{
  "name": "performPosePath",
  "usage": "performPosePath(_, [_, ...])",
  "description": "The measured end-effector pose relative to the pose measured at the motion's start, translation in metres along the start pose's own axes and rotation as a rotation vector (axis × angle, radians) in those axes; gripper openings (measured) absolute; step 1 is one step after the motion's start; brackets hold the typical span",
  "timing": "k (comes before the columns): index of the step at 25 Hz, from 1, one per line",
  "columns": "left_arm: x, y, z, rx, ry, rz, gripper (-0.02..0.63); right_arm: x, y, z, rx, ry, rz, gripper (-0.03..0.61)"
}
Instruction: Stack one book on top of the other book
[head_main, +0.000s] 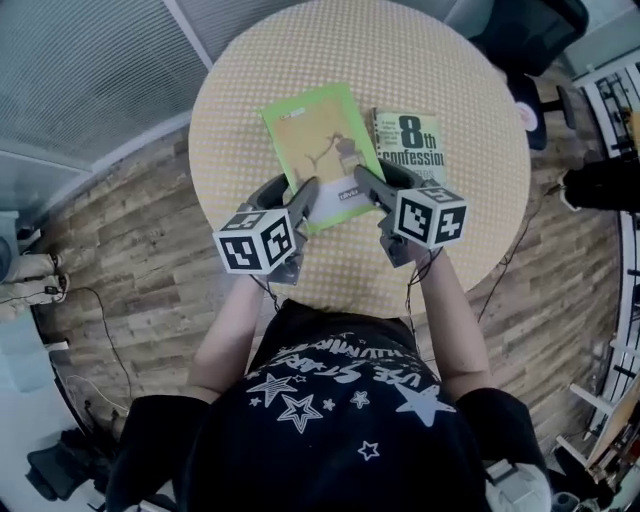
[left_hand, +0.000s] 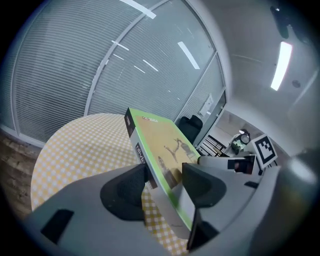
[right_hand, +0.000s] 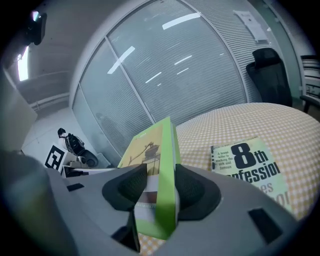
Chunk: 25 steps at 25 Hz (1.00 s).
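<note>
Right now both my tongs are clenched on the green book: my left gripper bites its near-left corner and my right gripper its near-right corner, each with one jaw on the cover and one underneath. I hold the book tilted, with its near end off the cloth. Just beside it to the right, the "8th Confession" paperback lies flat and face up, with nothing on top of it. Both are over a round table covered in a yellow checked cloth. Beyond the table's far side stands a black office chair. The floor is wood plank with a cable trailing across it, and a glass wall with blinds closes the room.
</note>
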<state>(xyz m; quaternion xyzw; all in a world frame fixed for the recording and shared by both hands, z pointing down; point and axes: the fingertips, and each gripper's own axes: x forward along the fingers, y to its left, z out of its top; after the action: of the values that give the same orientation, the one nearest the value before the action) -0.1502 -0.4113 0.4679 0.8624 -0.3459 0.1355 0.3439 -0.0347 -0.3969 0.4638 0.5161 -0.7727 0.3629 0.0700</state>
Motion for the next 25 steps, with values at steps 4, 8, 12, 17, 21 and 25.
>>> performPosePath(4, [0.007,-0.002,0.001,0.014,0.026,-0.066,0.235,-0.006,-0.002,0.0,0.014,-0.026,-0.063,0.186])
performPosePath(8, [0.015,-0.051,-0.022,0.032,0.067,-0.147,0.235,-0.062,-0.022,-0.013,0.033,-0.081,-0.134,0.186])
performPosePath(12, [0.025,-0.103,-0.042,0.074,0.092,-0.195,0.233,-0.116,-0.045,-0.027,0.066,-0.127,-0.175,0.186])
performPosePath(17, [0.041,-0.135,-0.052,0.098,0.107,-0.201,0.232,-0.143,-0.071,-0.031,0.098,-0.143,-0.174,0.186])
performPosePath(21, [0.059,-0.152,-0.053,0.092,0.101,-0.169,0.232,-0.153,-0.096,-0.026,0.109,-0.138,-0.147,0.186])
performPosePath(25, [0.083,-0.171,-0.059,0.079,0.106,-0.149,0.232,-0.164,-0.125,-0.022,0.111,-0.122,-0.127,0.186])
